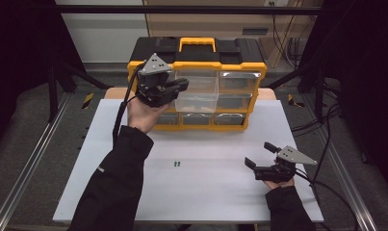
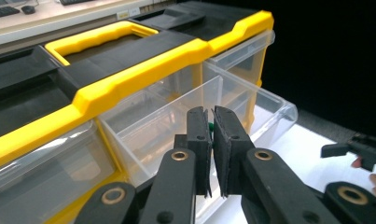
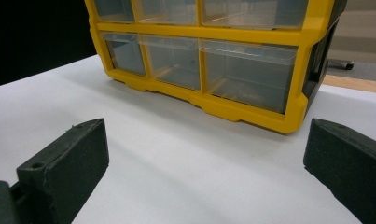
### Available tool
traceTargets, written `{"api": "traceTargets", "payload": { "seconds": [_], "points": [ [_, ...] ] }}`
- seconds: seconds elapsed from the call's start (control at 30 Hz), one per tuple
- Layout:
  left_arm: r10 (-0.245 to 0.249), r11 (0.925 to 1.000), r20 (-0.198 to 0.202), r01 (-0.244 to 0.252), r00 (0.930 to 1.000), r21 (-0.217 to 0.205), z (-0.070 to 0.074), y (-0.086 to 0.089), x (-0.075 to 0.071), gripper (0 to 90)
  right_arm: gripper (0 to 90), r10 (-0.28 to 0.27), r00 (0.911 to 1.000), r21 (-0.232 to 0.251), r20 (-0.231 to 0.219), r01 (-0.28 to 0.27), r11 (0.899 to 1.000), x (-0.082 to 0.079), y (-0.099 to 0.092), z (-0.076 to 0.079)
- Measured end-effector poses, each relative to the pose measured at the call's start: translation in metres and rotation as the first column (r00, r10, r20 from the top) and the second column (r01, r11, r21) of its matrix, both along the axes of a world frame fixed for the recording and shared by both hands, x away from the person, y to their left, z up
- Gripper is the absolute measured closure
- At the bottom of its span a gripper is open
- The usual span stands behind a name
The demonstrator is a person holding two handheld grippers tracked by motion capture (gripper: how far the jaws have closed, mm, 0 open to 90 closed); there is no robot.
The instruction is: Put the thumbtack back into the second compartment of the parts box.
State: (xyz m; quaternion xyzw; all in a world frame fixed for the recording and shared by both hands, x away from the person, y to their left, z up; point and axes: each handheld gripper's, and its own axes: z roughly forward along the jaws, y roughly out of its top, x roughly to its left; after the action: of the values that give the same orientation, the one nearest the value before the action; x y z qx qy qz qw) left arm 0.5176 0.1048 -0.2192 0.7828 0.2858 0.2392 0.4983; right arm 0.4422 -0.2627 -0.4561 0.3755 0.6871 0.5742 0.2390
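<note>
Nearest, the right gripper [image 1: 257,155] is held low over the white bench [image 1: 206,192], fingers spread wide with nothing between them. Two small green pieces [image 1: 176,164] are seen lying on the bench, well apart from it. Farther off, the left gripper [image 2: 212,125] is held above the pulled-out clear plastic drawer [image 2: 176,116] of the yellow-and-black organiser box [image 1: 239,67], fingers pinching a small green piece [image 2: 210,126].

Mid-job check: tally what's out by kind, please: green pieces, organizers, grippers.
Small green pieces: 3 (2 on the table, 1 in the left gripper)
Drawer organizer: 1
Grippers: 2 (left gripper, right gripper)
Total: 6
</note>
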Motion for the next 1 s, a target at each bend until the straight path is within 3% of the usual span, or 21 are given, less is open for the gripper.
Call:
{"api": "traceTargets", "payload": {
  "seconds": [0.07,0.37,0.53,0.8,1.0],
  "points": [
    [0.007,0.9996,-0.012,-0.006,0.9999,0.026,-0.004,-0.004,0.005,84.6,0.4,0.001,1.0,0.0,0.002,-0.001,1.0,0.0,0.0,0.0],
    [0.032,0.9977,-0.04,-0.03,0.9987,0.061,-0.011,-0.008,0.015,84.2,0.4,0.0,1.0,0.001,0.004,0.0,1.0,0.0,0.0,0.0],
    [0.048,0.9976,-0.033,-0.046,0.9983,0.052,-0.01,-0.008,0.015,77.4,0.4,0.001,1.0,0.002,0.003,-0.001,1.0,0.0,0.0,0.0],
    [0.04,0.9989,0.001,-0.04,0.9992,-0.025,-0.001,0.005,0.002,60.4,0.4,0.0,1.0,0.003,0.005,0.0,1.0,0.0,-0.001,0.0],
    [0.011,0.9944,0.008,-0.01,0.9999,-0.106,-0.001,0.026,-0.012,43.7,0.4,-0.002,1.0,0.005,0.007,0.002,1.0,-0.001,-0.001,0.001]
  ]
}}
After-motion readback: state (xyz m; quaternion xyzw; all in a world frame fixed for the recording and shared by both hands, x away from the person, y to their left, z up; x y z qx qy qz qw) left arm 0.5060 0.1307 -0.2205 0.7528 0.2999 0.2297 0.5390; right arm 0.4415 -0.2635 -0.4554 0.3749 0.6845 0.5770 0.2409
